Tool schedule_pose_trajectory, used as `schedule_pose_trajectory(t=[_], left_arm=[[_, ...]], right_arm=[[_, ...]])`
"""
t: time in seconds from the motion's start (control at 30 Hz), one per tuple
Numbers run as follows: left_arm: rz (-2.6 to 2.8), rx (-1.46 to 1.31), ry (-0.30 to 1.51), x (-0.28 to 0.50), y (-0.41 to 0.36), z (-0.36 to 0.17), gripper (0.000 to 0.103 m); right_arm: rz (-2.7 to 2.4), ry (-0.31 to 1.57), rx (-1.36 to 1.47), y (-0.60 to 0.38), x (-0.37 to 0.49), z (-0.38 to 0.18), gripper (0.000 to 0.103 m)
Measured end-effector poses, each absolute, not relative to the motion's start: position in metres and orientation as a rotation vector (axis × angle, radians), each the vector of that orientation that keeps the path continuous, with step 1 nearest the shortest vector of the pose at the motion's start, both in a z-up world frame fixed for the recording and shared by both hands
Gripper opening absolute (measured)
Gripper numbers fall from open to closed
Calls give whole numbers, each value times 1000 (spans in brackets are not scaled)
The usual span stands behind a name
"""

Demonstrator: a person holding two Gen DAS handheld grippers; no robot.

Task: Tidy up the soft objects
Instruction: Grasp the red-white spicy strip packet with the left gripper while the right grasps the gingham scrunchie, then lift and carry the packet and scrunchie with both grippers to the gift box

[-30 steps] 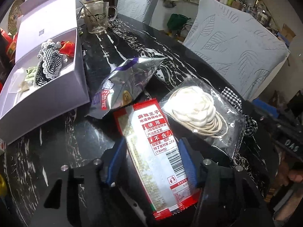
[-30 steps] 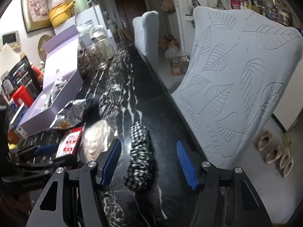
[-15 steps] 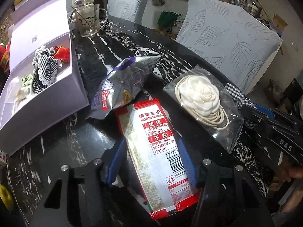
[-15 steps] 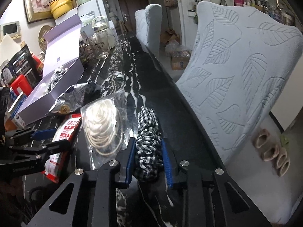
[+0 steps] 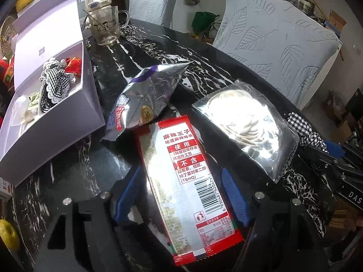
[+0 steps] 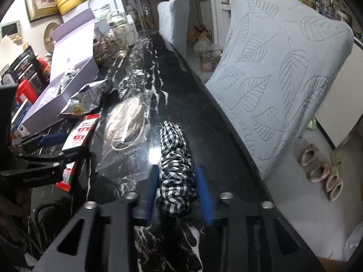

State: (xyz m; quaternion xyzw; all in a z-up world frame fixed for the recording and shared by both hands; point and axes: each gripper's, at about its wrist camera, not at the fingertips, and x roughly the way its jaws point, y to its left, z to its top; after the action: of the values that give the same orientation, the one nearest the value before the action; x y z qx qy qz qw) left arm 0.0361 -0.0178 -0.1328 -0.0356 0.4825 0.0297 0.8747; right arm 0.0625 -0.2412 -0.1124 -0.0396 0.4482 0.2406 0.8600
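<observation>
A red and silver snack packet (image 5: 181, 176) lies on the black marble table (image 5: 74, 172) between the blue pads of my left gripper (image 5: 181, 192); the pads sit at its two edges. My right gripper (image 6: 178, 188) is shut on a black-and-white checked scrunchie (image 6: 175, 161), which also shows at the right in the left wrist view (image 5: 304, 129). A white hair flower in a clear bag (image 5: 245, 122) lies beside the packet. A silver crisp bag (image 5: 147, 97) lies behind it.
An open lilac box (image 5: 56, 122) at the left holds another checked scrunchie (image 5: 54, 86) and small items. A glass mug (image 5: 106, 27) stands at the back. Two grey covered chairs (image 6: 283, 72) stand along the table's far edge.
My right gripper has closed from wide open onto the checked scrunchie. My left gripper has narrowed a little around the red packet and stays in place.
</observation>
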Motion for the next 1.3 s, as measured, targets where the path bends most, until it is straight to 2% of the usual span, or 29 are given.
schedule_pose_trajectory(t=[0.07, 0.1, 0.33, 0.37, 0.4, 0.47, 0.57, 1.3], left_arm=[[63, -88, 990, 32, -16, -133, 71], [68, -85, 977, 30, -16, -132, 62], [54, -88, 949, 26, -12, -132, 54], [52, -95, 948, 26, -11, -132, 53], [50, -103, 948, 26, -10, -132, 53], [54, -96, 951, 25, -10, -132, 52], [46, -112, 952, 23, -10, -131, 52], [7, -158, 892, -2, -12, -111, 51]], right_arm=[[507, 942, -73, -241, 65, -112, 49], [512, 941, -69, -239, 66, -112, 49], [492, 917, -102, -234, 68, -114, 49], [487, 912, -115, -233, 68, -115, 44], [480, 904, -132, -232, 67, -115, 33], [470, 893, -160, -232, 66, -115, 26], [480, 891, -142, -235, 66, -115, 23], [588, 913, -57, -234, 27, -110, 23]])
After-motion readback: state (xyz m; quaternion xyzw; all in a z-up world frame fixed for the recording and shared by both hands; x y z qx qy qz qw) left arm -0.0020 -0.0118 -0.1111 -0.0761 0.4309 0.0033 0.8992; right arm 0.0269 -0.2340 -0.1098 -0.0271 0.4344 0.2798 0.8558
